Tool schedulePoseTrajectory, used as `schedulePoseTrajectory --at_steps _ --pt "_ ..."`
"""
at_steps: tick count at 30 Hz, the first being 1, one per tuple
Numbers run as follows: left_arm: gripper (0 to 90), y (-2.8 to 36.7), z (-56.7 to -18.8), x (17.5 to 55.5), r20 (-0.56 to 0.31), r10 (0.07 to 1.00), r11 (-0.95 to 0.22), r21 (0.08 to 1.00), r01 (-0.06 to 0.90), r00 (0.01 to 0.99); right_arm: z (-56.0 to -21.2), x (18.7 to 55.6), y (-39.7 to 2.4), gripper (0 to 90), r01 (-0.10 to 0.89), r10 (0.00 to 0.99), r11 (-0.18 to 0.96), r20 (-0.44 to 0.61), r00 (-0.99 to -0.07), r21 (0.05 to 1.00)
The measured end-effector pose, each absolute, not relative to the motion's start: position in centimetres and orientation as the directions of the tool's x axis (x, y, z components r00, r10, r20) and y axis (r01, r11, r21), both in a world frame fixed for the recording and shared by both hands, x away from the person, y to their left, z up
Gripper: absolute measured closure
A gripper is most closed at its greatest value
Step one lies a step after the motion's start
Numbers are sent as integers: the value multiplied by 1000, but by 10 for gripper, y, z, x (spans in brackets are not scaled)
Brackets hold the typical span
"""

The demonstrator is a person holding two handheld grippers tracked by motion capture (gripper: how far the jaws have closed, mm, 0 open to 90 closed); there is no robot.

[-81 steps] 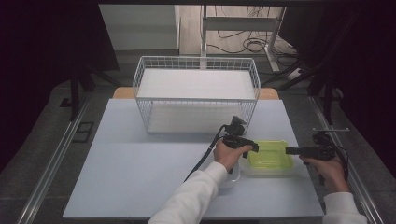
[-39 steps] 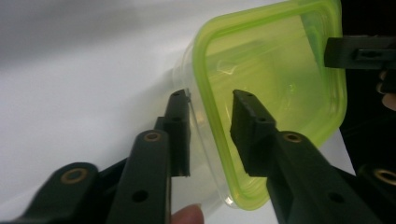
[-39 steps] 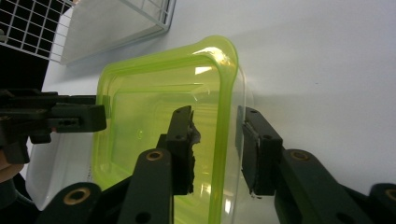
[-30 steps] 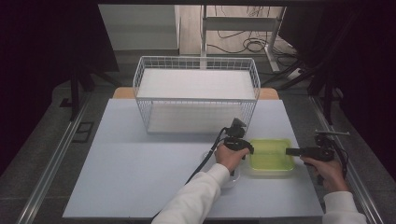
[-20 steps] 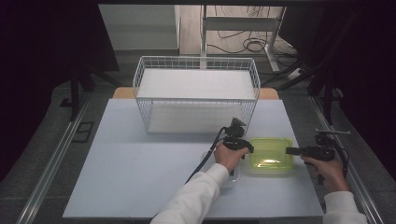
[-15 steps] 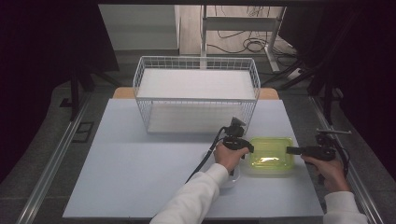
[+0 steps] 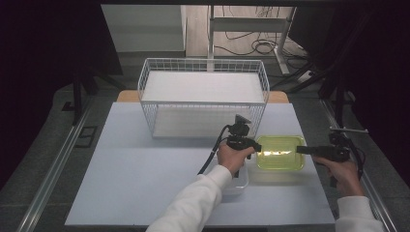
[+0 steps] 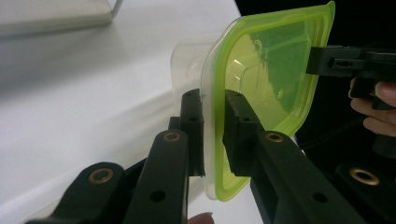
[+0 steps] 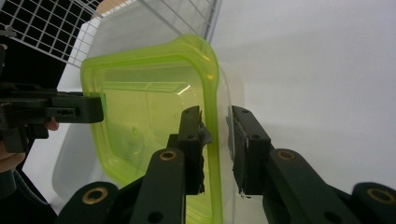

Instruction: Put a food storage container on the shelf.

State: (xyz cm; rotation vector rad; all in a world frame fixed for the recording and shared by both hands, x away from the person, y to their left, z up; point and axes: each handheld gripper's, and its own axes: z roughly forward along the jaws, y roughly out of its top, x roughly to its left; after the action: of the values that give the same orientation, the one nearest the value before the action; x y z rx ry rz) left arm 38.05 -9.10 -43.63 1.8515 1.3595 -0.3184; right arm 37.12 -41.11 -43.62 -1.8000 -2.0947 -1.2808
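- Lid (image 7: 280,152) — green, translucent, held off the table (image 7: 145,169) just in front of the basket (image 7: 203,96), with a clear tub (image 8: 191,65) close beneath it.
- Left gripper (image 8: 212,130) is clamped on one edge, right gripper (image 9: 217,140) on the opposite edge.
- Best keep both hands level and moving together — uneven pull could twist it free.

- No text, label, brand, number or sign is readable anywhere in these views, on the tabletop or on anything standing on it
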Motion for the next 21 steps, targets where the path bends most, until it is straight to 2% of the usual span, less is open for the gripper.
schedulePoseTrajectory --at_steps 11,21 --pt "797 -72 -402 371 -612 666 -90 501 861 426 -394 361 -393 744 816 779 -32 526 -341 577" --pt "798 -39 -379 359 -589 676 -77 542 837 443 -373 356 -363 742 796 764 -3 516 -388 605"
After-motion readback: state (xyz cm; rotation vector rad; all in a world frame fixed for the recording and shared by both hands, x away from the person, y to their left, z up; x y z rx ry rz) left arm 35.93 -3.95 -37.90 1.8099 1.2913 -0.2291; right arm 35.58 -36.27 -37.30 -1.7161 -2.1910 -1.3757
